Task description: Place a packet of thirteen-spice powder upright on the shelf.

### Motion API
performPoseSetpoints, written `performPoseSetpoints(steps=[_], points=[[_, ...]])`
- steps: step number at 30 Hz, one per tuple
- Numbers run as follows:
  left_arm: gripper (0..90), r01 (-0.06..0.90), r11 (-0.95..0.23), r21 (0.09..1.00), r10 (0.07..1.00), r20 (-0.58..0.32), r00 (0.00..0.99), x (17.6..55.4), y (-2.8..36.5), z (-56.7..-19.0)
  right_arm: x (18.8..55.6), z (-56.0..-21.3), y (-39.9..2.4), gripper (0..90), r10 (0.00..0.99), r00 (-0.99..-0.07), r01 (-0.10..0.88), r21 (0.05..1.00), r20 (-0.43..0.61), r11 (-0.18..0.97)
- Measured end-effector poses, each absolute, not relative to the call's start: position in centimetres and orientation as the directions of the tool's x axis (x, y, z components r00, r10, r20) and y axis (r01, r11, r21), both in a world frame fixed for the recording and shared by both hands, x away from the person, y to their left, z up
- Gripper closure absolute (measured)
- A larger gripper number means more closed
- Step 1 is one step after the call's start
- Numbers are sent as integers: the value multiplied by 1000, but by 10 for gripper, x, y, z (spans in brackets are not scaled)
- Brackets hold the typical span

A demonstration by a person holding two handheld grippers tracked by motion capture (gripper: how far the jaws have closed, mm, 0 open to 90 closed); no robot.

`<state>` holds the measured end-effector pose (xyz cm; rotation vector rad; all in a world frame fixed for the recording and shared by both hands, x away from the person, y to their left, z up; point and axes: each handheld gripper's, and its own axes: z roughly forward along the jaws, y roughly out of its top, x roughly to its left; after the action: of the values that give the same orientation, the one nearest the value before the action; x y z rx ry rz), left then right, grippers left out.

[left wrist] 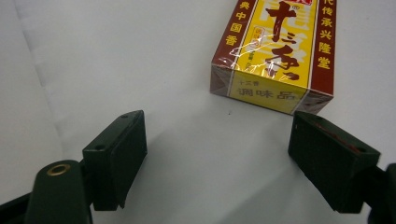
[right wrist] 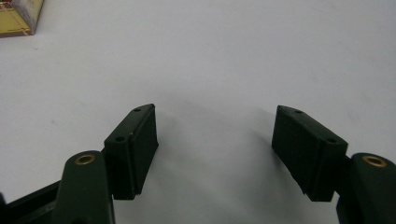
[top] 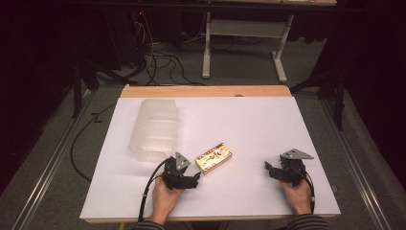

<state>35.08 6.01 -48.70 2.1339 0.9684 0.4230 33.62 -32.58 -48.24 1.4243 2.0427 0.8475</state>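
Both black grippers, the left gripper and the right gripper, carry grey three-cornered plates, brass-ringed screw holes and trailing black cables; the person's sleeves are striped.

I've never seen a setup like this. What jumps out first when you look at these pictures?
The bright yellow and red box with Chinese writing stands out, lying on the white table near the front, just ahead of the left gripper. Behind it to the left sits a cloudy clear plastic container. The right gripper rests apart at the right, and both grippers have jaws spread wide, holding nothing.
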Motion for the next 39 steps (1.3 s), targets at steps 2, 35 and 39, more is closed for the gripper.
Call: performPoseSetpoints(steps=[2, 35, 39], points=[[199, 506, -439, 742, 751, -6, 660, 351, 60, -487, 336, -483, -326, 311, 946, -321, 629, 735, -51, 254], [204, 458, -414, 787, 737, -6, 676, 346, 62, -470, 335, -482, -327, 316, 950, -308, 620, 748, -44, 236], [203, 445, -392, 805, 732, -20, 681, 346, 59, -465, 333, -481, -329, 314, 950, -312, 611, 759, -31, 226]])
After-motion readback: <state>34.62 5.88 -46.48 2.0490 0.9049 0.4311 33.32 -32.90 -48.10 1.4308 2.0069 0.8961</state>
